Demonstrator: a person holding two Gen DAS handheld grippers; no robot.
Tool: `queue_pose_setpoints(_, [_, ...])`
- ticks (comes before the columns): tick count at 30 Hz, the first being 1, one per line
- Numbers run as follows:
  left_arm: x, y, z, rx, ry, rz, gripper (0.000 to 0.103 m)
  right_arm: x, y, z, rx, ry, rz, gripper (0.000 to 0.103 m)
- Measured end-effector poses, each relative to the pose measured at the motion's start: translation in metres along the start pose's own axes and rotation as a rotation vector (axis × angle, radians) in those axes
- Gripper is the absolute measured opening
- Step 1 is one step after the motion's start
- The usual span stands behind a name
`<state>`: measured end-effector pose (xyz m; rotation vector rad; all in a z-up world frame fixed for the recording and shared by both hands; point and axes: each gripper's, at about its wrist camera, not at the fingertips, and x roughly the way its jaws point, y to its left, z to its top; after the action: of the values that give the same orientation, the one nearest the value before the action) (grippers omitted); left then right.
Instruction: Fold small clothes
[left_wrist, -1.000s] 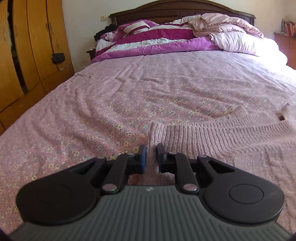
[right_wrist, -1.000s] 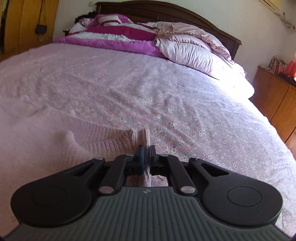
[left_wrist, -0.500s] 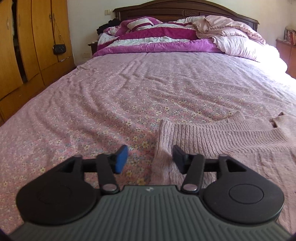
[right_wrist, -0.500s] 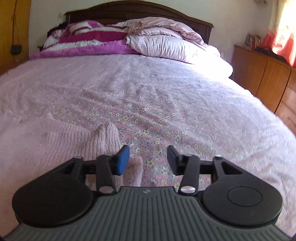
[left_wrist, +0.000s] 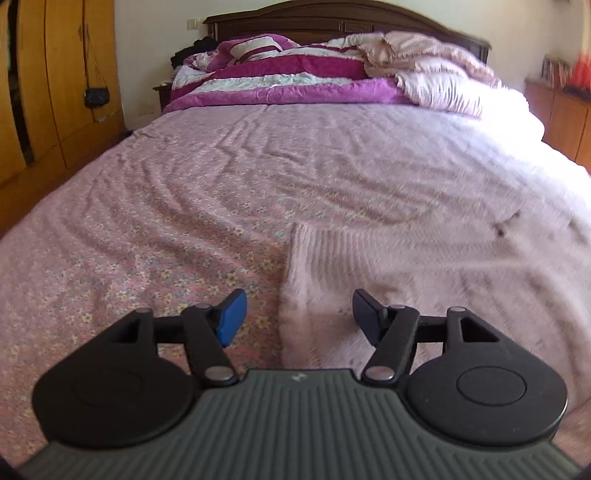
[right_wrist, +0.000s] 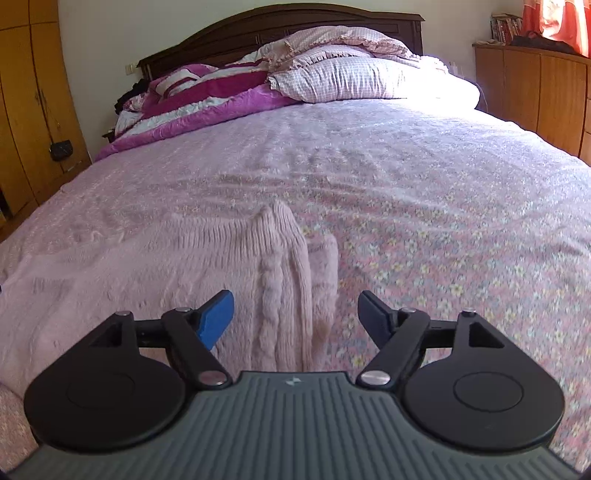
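I saw left gripper (left_wrist: 297, 314) and right gripper (right_wrist: 295, 314) jaws opening, pads clear of the pale pink knitted sweater (right_wrist: 147, 266) on the floral pink bedsheet (left_wrist: 147, 221)

Left tool (left_wrist: 298, 314), low in the frame: ribbed grey body, small pale logo, two black rounded discs, black linkage arms with silver rivets, one blue pad, one dark pad. Right tool (right_wrist: 295, 314): identical build and colours.
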<state>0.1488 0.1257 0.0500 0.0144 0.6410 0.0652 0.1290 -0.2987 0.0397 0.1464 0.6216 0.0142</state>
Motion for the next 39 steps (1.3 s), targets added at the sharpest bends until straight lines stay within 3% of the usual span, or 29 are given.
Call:
queue_pose_setpoints(8, [0.013, 0.007, -0.01, -0.001, 0.032, 0.056, 0.071, 0.009, -0.016, -0.018, 0.112, -0.004, 0.007, 0.089])
queue_pose_setpoints(18, [-0.015, 0.003, -0.003, 0.01, 0.067, 0.081, 0.069, -0.021, -0.016, -0.026, 0.18, -0.056, 0.022, 0.094])
queue_pose_setpoints(29, [-0.059, -0.007, -0.018, -0.071, 0.142, 0.053, 0.069, -0.053, -0.034, -0.047, 0.316, -0.027, 0.154, 0.101])
queue_pose_setpoints(39, [-0.083, -0.027, -0.036, -0.158, 0.176, 0.003, 0.069, -0.061, -0.031, -0.064, 0.286, -0.021, 0.126, 0.103])
